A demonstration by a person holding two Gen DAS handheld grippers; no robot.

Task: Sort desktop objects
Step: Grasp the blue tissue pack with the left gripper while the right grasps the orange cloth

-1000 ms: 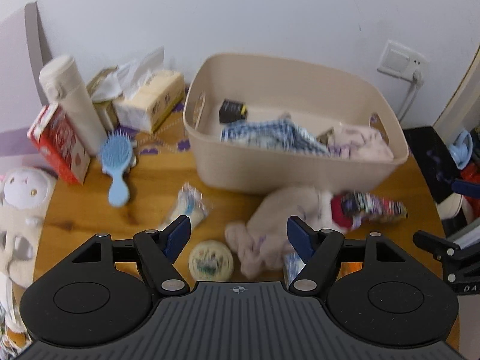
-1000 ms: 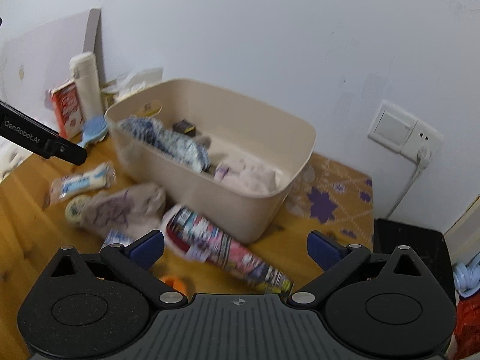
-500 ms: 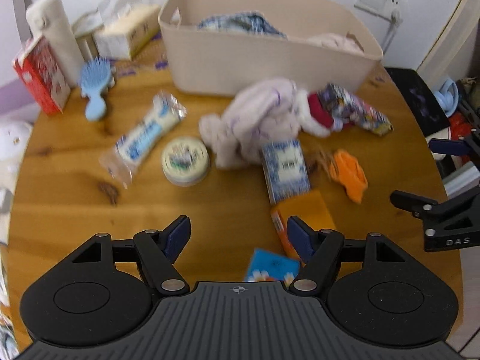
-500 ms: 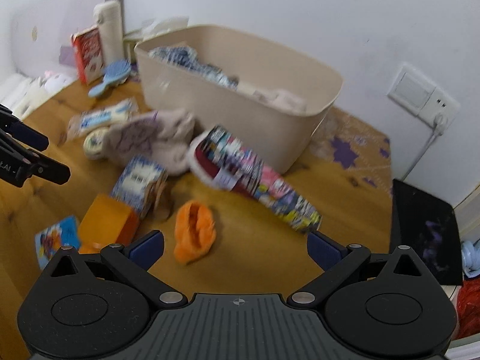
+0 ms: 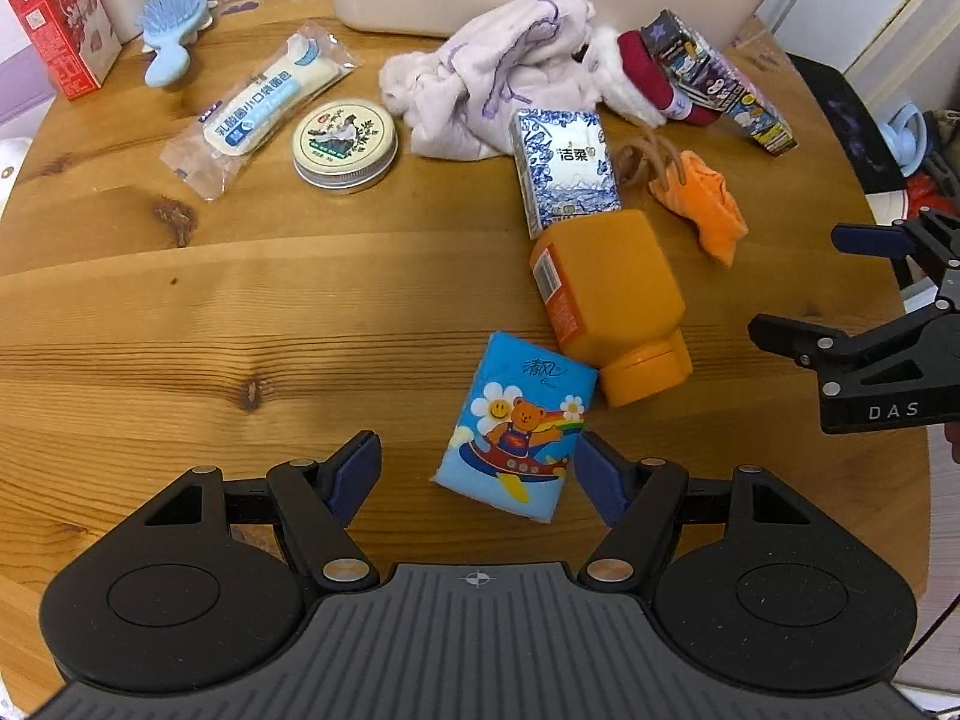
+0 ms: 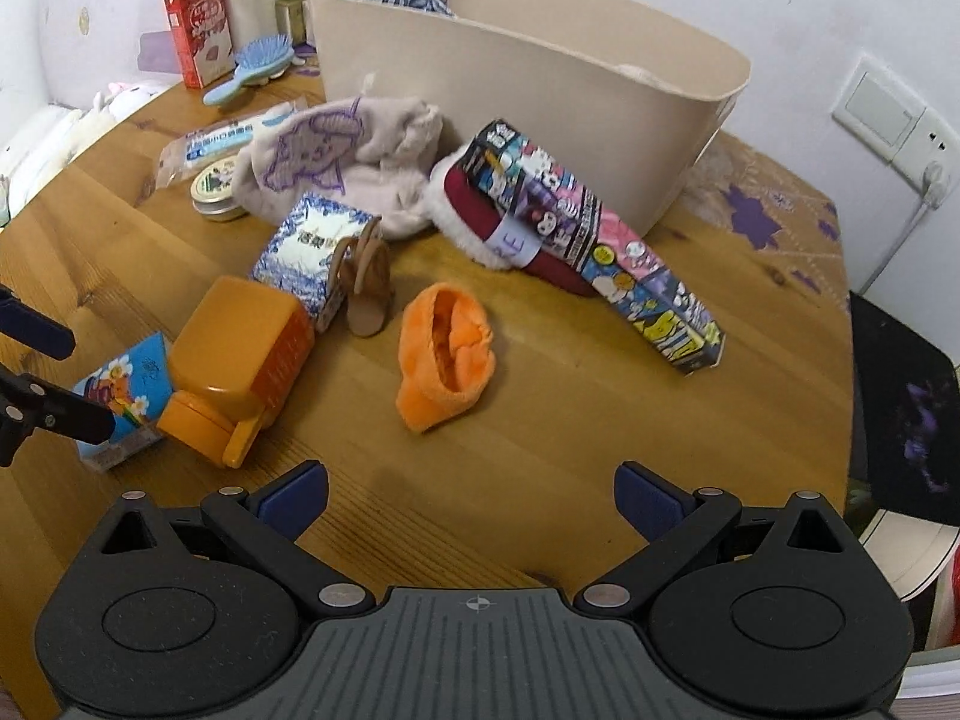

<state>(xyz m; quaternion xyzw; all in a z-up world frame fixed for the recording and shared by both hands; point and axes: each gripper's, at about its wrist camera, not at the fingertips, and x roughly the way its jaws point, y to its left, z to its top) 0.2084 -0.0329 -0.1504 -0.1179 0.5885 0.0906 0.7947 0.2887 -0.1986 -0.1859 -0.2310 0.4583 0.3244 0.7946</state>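
My left gripper [image 5: 477, 471] is open and empty just above the wooden table [image 5: 240, 312], with a blue cartoon tissue pack [image 5: 519, 426] lying just ahead of its right finger. An orange bottle [image 5: 609, 300] lies beside the pack, then a blue-white tissue pack [image 5: 564, 165]. My right gripper [image 6: 471, 495] is open and empty, facing an orange cloth [image 6: 444, 354] a short way ahead. A beige bin [image 6: 540, 96] with clothes in it stands at the back. The right gripper also shows at the right edge of the left wrist view [image 5: 864, 294].
A lilac cloth [image 5: 498, 84], a red slipper [image 6: 480, 222], a long cartoon box [image 6: 600, 240], a brown hair clip [image 6: 363, 282], a round tin [image 5: 345, 141], a wrapped snack [image 5: 264, 105], a blue hairbrush [image 5: 168, 24] and a red carton [image 5: 63, 18] lie around. The table edge runs at the right [image 6: 846, 360].
Both grippers have pulled back from the bin and tilted down toward the table. The near objects, the tissue pack, bottle and orange cloth, have come into view. Both stay open.
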